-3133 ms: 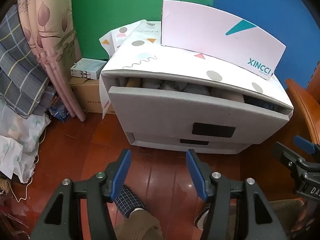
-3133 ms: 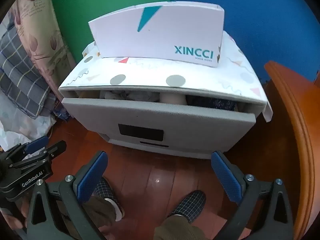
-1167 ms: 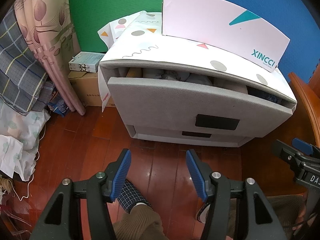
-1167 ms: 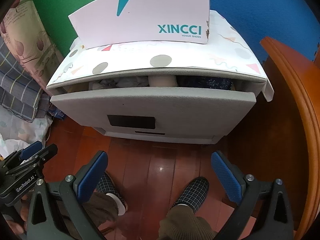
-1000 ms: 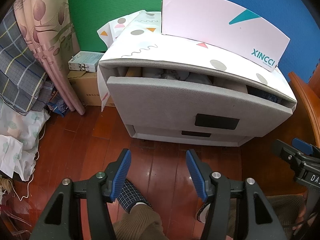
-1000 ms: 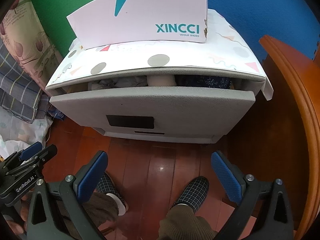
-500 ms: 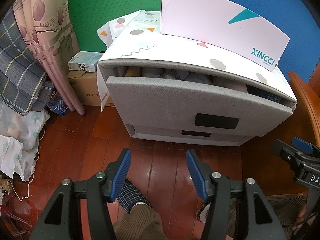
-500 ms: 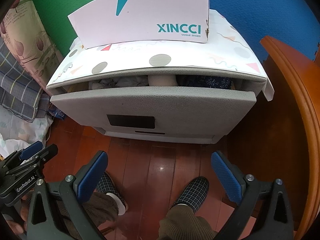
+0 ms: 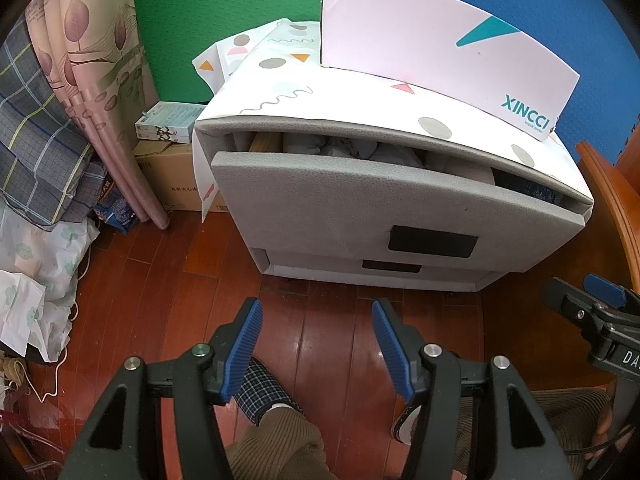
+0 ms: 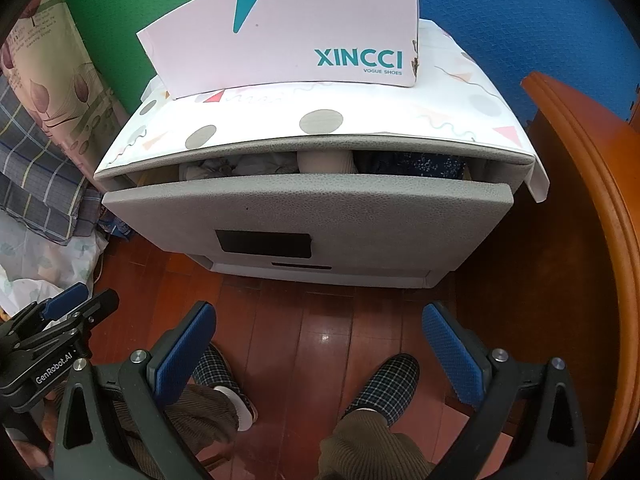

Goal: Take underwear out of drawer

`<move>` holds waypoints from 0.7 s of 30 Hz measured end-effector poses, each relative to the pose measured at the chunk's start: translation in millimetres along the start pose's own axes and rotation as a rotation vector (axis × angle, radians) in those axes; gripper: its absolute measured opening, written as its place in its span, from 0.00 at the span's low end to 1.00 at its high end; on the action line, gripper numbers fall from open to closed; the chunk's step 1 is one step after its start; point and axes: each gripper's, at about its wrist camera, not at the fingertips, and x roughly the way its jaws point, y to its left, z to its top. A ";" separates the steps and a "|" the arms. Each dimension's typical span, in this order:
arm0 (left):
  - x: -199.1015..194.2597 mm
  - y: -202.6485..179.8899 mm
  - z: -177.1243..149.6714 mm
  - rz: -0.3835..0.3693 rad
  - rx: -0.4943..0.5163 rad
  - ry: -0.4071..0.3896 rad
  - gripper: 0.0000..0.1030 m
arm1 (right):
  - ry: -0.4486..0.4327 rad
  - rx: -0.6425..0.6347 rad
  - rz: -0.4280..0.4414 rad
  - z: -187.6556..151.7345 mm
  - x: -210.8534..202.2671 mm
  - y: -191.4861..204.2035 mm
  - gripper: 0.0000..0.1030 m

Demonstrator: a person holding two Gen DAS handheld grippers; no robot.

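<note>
Left tongs [image 9: 316, 344] half open over the wooden floor [image 9: 168, 280], nothing between the blue pads. Right tongs [image 10: 320, 344] spread wide, also empty, above two checked slippers [image 10: 384, 384]. Top drawer [image 10: 308, 208] of the grey cabinet [image 9: 400, 276] pulled out a little. Underwear [image 10: 240, 166] folded inside, behind the drawer front, well apart from both tongs. White shoe box [image 10: 288, 32] on the cabinet top.

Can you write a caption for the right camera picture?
Open right gripper hovers before the part-open top drawer.
</note>
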 end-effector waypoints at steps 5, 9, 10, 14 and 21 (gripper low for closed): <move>2.6 5.8 2.1 -0.043 -0.033 0.014 0.57 | -0.006 0.006 0.001 0.7 -1.3 -0.6 0.99; 4.1 18.8 7.7 -0.149 -0.120 0.032 0.57 | -0.015 0.011 0.006 0.7 -3.0 -2.5 0.99; 3.7 21.9 9.5 -0.166 -0.139 0.028 0.57 | -0.016 0.011 0.007 0.4 -3.4 -3.5 0.99; 7.3 39.2 21.0 -0.207 -0.231 0.030 0.57 | -0.034 0.023 0.012 0.3 -7.1 -8.1 0.99; 25.4 65.7 47.3 -0.280 -0.379 0.066 0.57 | -0.049 0.121 0.052 2.9 -14.4 -33.7 1.00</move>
